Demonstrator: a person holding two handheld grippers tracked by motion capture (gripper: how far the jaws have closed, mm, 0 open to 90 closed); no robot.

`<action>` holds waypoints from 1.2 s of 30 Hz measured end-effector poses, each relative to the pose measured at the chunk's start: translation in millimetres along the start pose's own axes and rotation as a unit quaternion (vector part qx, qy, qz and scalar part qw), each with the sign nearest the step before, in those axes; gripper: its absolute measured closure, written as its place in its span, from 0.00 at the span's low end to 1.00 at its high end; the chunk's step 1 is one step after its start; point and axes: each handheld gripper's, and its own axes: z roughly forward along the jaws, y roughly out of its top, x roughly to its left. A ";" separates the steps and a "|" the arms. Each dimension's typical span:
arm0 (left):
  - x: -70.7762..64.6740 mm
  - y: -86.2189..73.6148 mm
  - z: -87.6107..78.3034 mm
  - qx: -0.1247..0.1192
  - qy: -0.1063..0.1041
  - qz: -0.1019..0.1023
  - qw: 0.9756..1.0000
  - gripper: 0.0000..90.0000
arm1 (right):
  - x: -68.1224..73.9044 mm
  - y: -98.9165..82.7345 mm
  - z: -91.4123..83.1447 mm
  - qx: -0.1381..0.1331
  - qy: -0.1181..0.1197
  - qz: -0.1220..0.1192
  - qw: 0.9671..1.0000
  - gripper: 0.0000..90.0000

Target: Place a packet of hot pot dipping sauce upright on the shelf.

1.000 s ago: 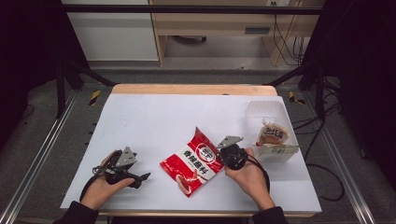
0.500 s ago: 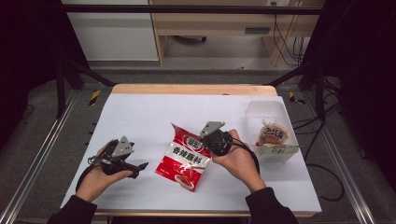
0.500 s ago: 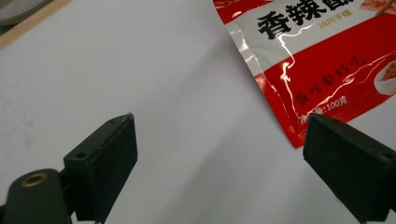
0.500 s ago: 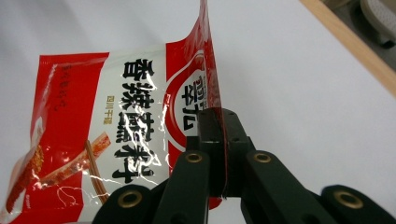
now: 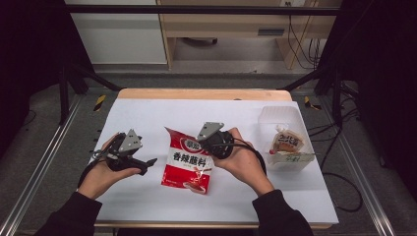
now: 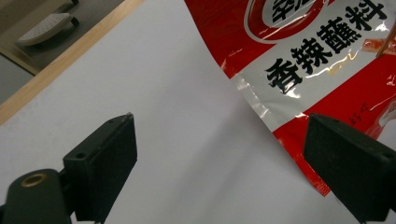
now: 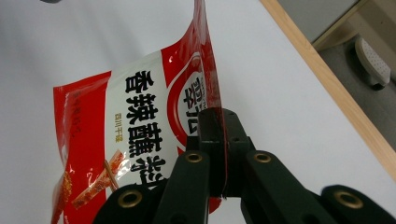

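- Right claw (image 7: 223, 140) pinches the red seasoning packet (image 5: 188, 160) by its top edge; the packet's long axis hangs toward the worktop (image 5: 147, 113);
- Left claw (image 6: 224, 154), spread, sits just left of it.

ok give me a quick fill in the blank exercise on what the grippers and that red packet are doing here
1. The right gripper is shut on the edge of the red and white foil ____.
2. The left gripper has its black jaws ____, with nothing pinched between them.
3. The clear plastic tub at the table's right holds a wrapped ____.
4. The tabletop under the packet is ____ in colour.

Missing words: packet; open; bun; white
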 end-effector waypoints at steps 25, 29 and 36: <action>13.8 27.7 -17.5 -0.020 0.009 0.011 1.000 0.13 | 9.2 28.6 -6.2 -0.022 0.005 -0.045 0.999 1.00; 15.4 30.0 -19.0 -0.019 0.009 0.015 1.000 0.13 | 10.1 31.2 -6.5 -0.025 0.005 -0.049 0.998 1.00; 16.6 32.2 -14.5 -0.017 0.004 0.021 1.000 0.13 | 11.4 33.9 -5.7 -0.024 0.006 -0.055 0.998 1.00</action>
